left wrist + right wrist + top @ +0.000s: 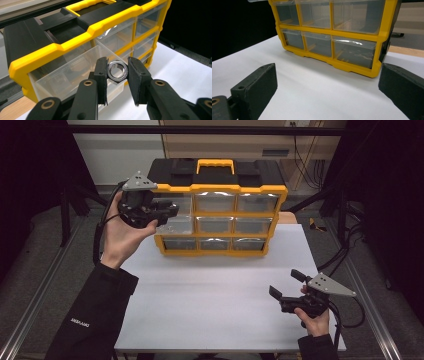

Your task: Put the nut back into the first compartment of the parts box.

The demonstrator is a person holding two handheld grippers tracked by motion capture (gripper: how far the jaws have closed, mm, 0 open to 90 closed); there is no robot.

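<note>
Left gripper (117,72) raised at the top-left corner of the yellow-and-black drawer organizer (220,187), at about 10 o'clock on the white table (215,295) in the high view. Jaws clamped on a steel hex nut (117,72), pads pressing 2 opposite flats, bore facing the camera. Nut held above the pulled-out clear top-left drawer (75,72), which sits at 8 o'clock from it in the left gripper view. Organizer shows 9 clear drawers in a 3 by 3 grid, yellow handle on top.

Right gripper (287,287) low over the table at 4 o'clock, well apart from the organizer. Jaws spread wide, nothing between them; pointed at the organizer's lower drawers.
</note>
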